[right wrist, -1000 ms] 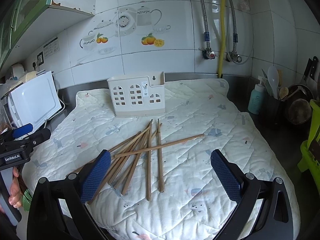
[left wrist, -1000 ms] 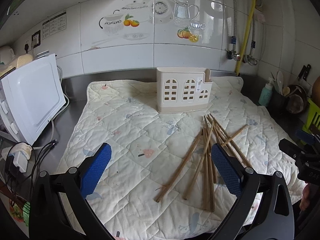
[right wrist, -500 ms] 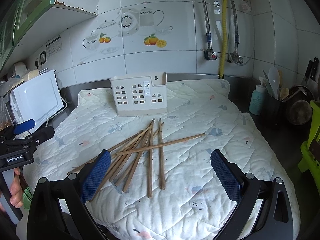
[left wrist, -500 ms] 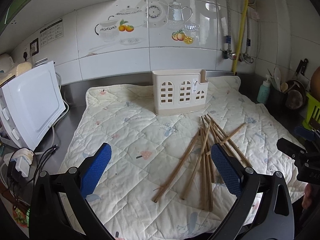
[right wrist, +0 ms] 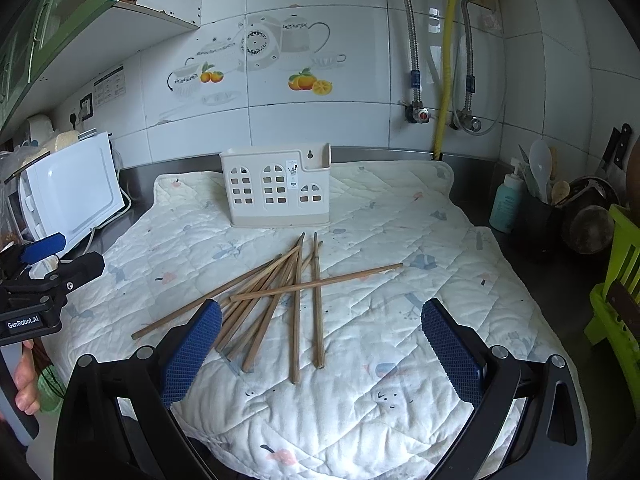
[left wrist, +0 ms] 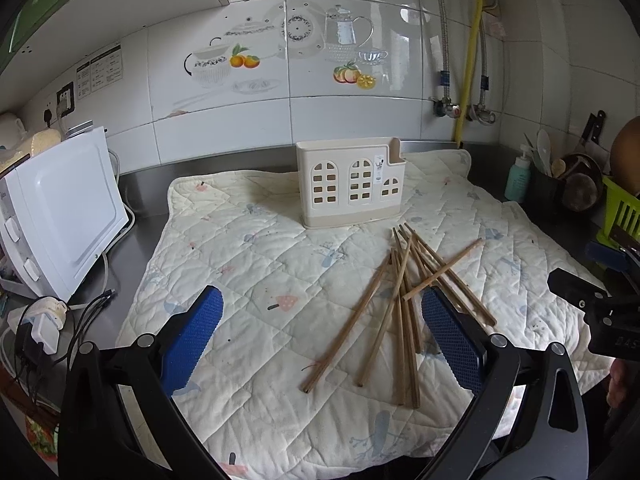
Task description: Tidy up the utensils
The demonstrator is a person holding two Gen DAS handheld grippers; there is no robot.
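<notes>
Both wrist cameras sit low over the near edge of the desk (left wrist: pixel 136 216), raised above it, looking along their own blue pads toward the tiled back wall. The left view stands nearer the left edge, the right view nearer the right. Both share the quilted mat (left wrist: pixel 256 264) (right wrist: pixel 400 232), the chopsticks (left wrist: pixel 400 300) (right wrist: pixel 296 288) and the holder (left wrist: pixel 348 184) (right wrist: pixel 276 188). Each catches what seems to be the other claw at its border (left wrist: pixel 600 312) (right wrist: pixel 44 288).
</notes>
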